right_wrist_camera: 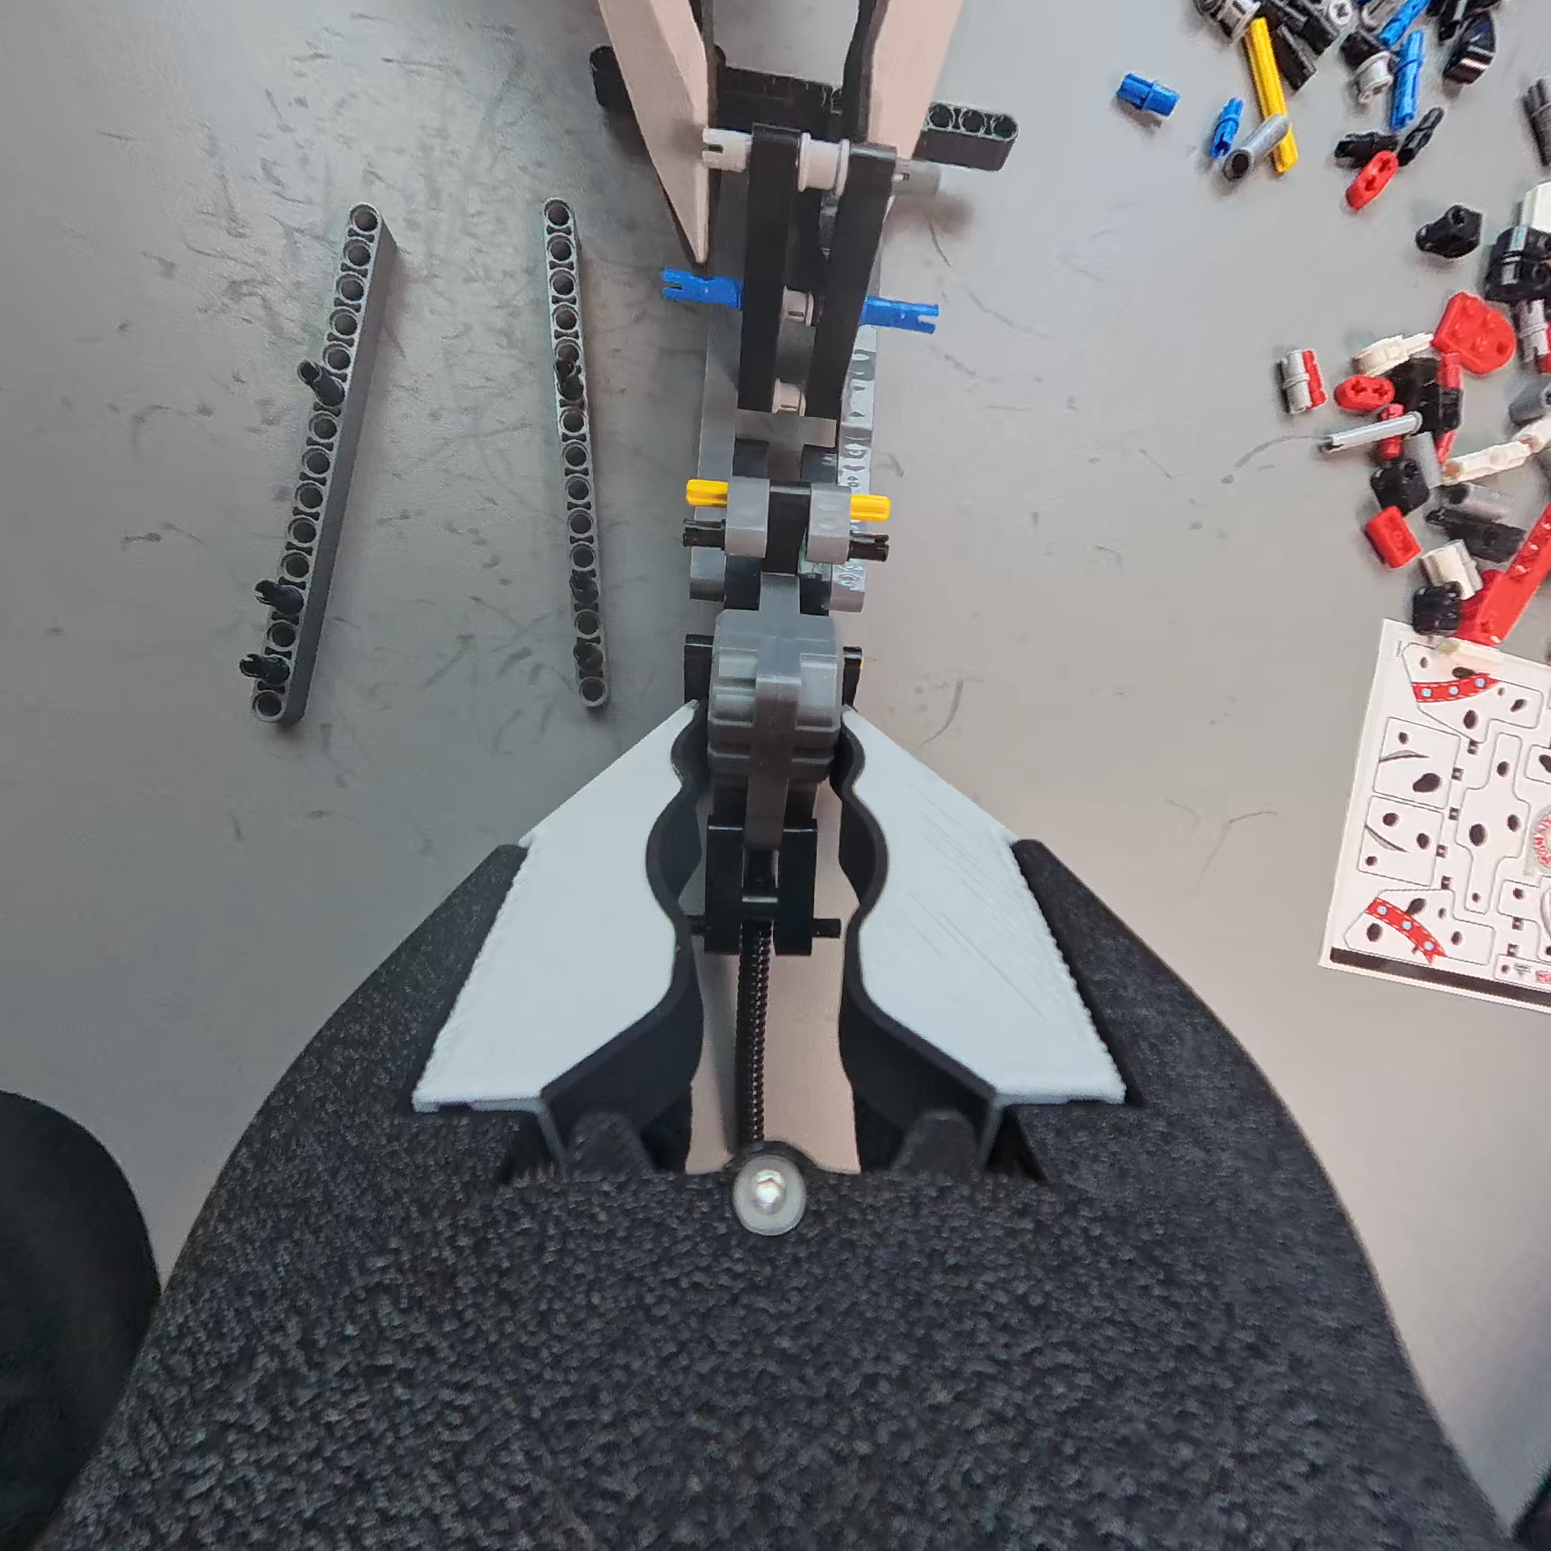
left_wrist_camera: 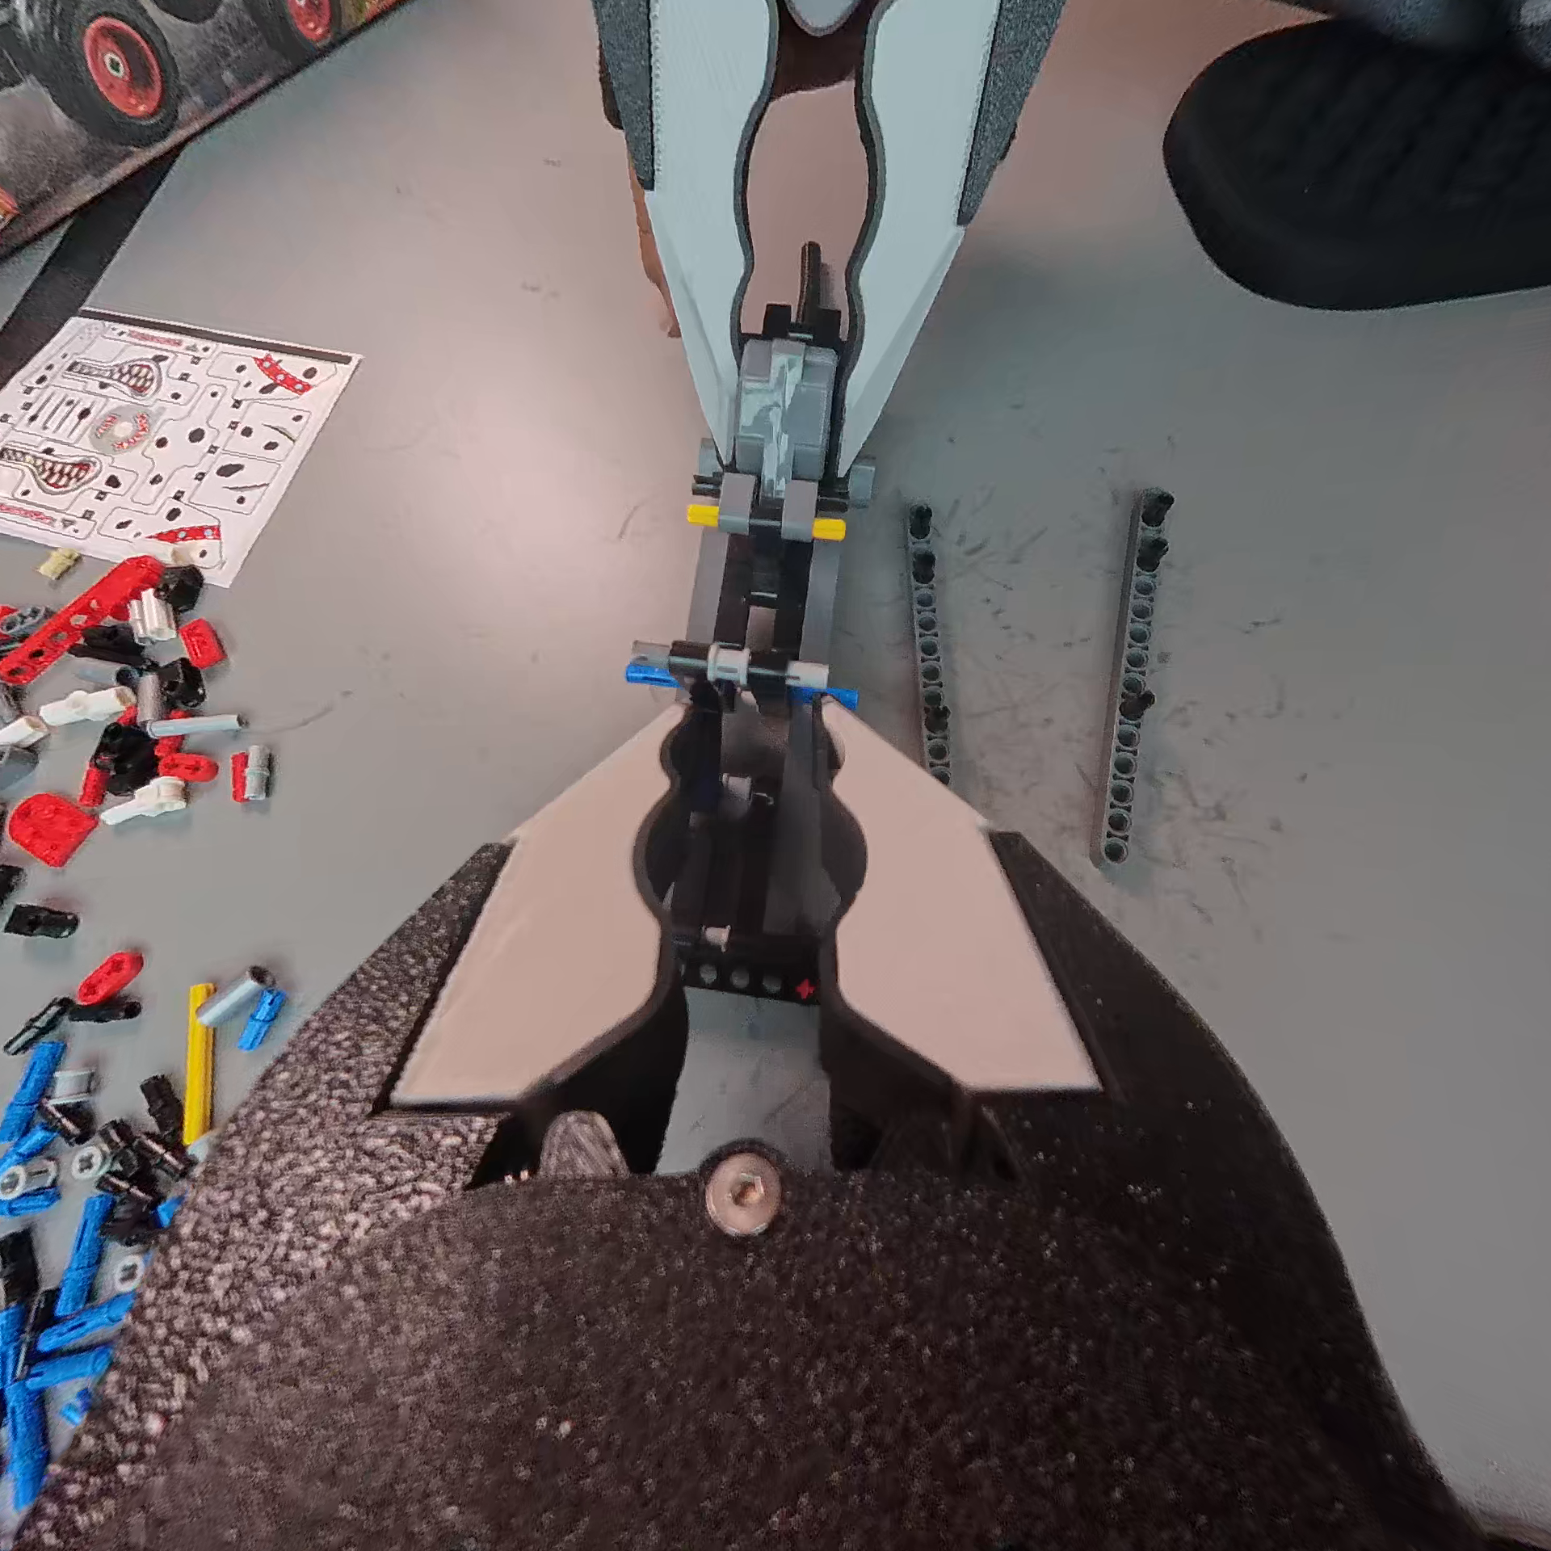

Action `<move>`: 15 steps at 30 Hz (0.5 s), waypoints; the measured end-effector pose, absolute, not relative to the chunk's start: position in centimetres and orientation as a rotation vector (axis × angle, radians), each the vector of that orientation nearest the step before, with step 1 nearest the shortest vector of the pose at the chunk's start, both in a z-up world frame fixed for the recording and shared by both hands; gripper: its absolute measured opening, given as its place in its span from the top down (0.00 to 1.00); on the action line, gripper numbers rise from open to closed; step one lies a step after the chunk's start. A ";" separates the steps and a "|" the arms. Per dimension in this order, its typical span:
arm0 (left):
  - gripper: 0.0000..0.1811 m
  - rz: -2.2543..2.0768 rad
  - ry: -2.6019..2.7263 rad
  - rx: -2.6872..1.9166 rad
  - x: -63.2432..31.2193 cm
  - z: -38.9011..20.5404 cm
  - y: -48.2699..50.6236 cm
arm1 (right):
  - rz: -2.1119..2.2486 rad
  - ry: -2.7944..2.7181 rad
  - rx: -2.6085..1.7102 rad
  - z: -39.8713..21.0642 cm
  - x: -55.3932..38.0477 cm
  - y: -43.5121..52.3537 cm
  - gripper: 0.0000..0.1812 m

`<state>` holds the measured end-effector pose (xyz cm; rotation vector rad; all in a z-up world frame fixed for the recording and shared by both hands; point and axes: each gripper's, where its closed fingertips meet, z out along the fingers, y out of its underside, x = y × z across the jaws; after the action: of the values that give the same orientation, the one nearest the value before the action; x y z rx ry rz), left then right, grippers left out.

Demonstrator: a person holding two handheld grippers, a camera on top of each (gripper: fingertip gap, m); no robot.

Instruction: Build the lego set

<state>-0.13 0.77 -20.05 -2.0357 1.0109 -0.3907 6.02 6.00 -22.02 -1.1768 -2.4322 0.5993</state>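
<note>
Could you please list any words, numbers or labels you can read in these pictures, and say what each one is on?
Sticker sheet: small print along its edge and around a round sticker, too small to read.
Set box: only pictured red wheels show; no writing in view.
Lego assembly and loose pieces: no writing to be seen.

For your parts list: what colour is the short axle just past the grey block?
Yellow axle; right wrist view.
</note>
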 end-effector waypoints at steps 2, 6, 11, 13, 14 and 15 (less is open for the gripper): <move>0.85 -0.407 1.001 -2.009 0.1 -20.0 0.9 | 0.596 -2.433 -1.177 -22.0 6.1 6.0 0.85; 0.85 -0.438 0.984 -1.970 0.6 -19.9 0.8 | 0.601 -2.432 -1.176 -22.0 6.2 6.0 0.85; 0.81 -0.522 0.941 -1.948 0.7 -19.5 0.1 | 0.573 -2.416 -1.160 -22.0 6.3 6.0 0.85; 0.80 -0.536 0.900 -1.932 0.3 -18.9 0.1 | 0.561 -2.397 -1.154 -21.9 6.2 6.2 0.84; 0.79 -0.541 0.877 -1.920 0.1 -18.6 0.2 | 0.554 -2.390 -1.158 -22.0 6.2 6.3 0.83; 0.77 -0.542 0.860 -1.911 0.0 -18.4 0.2 | 0.550 -2.385 -1.164 -21.9 6.2 6.5 0.82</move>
<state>0.00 0.24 -18.38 -1.9109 0.8605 -0.5418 6.21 6.46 -21.94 -1.1640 -2.3853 0.5498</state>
